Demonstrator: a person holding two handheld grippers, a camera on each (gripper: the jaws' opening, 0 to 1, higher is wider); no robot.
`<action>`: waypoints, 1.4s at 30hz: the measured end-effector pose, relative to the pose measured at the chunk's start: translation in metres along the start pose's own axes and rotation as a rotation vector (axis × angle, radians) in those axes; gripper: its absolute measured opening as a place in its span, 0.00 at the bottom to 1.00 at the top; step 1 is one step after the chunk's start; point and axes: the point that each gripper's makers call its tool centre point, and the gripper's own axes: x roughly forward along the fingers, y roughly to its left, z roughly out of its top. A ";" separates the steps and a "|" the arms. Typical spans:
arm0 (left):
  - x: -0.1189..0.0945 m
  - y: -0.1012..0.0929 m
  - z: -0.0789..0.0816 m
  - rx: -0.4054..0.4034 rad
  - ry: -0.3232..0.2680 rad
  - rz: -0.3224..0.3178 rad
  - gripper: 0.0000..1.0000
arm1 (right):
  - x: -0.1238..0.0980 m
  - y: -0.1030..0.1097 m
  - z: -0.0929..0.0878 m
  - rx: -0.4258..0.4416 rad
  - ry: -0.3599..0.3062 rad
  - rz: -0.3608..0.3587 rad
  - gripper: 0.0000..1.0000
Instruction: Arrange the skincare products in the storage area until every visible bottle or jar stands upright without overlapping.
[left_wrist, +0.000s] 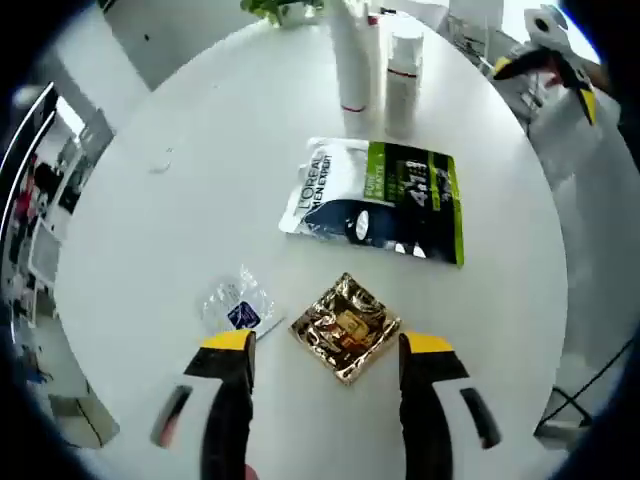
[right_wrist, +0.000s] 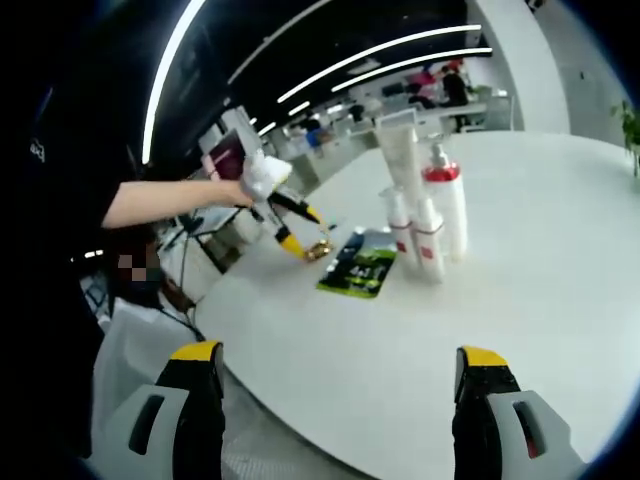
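My left gripper hangs open just above a crumpled gold sachet, one jaw to each side of it. A small clear sachet with a blue label lies by the left jaw. Beyond them a green, white and dark L'Oreal pouch lies flat. A tall white tube and a white bottle with a red band stand upright at the far side. In the right gripper view, my right gripper is open over the table's near edge. The upright white bottles stand beside the pouch.
Everything rests on a round white table. A person's hand holds the left gripper over the gold sachet. The right gripper shows off the table's far right edge. A green plant sits at the far rim.
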 end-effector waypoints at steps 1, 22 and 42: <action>0.001 -0.002 -0.003 -0.093 -0.023 0.001 0.55 | 0.000 0.000 0.000 -0.001 0.001 0.002 0.99; 0.017 -0.017 -0.013 -0.339 0.032 0.137 0.47 | 0.000 -0.001 0.000 0.003 0.001 -0.001 0.99; 0.016 -0.016 -0.004 -0.115 0.082 0.084 0.34 | 0.000 -0.002 0.000 0.006 -0.002 -0.005 0.99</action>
